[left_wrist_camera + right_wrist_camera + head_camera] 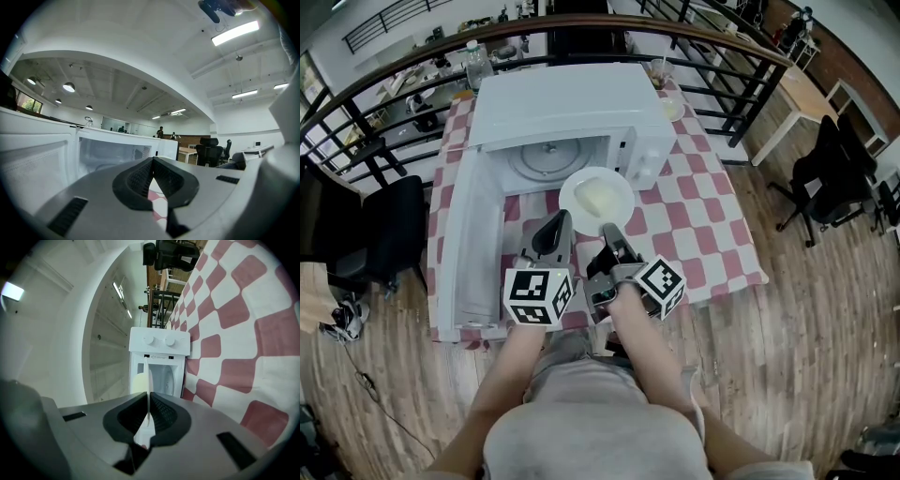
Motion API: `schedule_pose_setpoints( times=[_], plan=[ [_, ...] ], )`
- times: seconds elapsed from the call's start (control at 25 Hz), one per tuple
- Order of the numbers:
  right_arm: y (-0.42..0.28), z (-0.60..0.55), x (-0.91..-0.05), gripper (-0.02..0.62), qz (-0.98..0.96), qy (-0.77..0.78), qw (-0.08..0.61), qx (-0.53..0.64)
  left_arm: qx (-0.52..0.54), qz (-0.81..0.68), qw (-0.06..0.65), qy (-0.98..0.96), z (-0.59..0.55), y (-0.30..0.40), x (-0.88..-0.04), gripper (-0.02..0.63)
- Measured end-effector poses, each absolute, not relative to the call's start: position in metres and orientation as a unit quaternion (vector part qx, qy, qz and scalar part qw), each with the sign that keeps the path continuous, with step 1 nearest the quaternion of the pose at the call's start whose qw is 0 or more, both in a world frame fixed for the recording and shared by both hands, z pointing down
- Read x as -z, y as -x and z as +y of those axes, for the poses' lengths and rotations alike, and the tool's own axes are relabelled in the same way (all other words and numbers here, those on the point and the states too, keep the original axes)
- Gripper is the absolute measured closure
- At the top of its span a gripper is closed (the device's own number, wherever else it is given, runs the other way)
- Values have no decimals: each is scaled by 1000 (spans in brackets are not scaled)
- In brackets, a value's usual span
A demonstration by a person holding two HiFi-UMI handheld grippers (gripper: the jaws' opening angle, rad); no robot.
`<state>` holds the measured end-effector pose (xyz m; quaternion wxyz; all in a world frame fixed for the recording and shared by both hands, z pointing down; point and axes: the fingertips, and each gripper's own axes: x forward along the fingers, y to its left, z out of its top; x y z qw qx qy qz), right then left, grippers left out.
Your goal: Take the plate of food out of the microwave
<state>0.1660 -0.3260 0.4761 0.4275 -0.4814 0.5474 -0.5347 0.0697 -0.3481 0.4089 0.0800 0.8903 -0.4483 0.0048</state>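
1. A table covered in a red-and-white checked cloth is seen.
2. A white microwave stands on it with its door swung fully open to the left. The label strip under its two knobs is too small to read.
3. The plate, with pale food on it, is held just in front of the open cavity.
4. The right gripper is clamped on the plate's near rim.
5. The left gripper is closed and empty, beside the right.
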Motion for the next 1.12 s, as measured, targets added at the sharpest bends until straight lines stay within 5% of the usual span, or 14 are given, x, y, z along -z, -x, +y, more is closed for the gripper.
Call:
schedule_pose_setpoints(
  times=[1.12],
  plan=[
    [-172, -300, -461, 560, 565, 485, 428, 513, 10, -446, 59, -893, -321, -75, -404, 603]
  ],
)
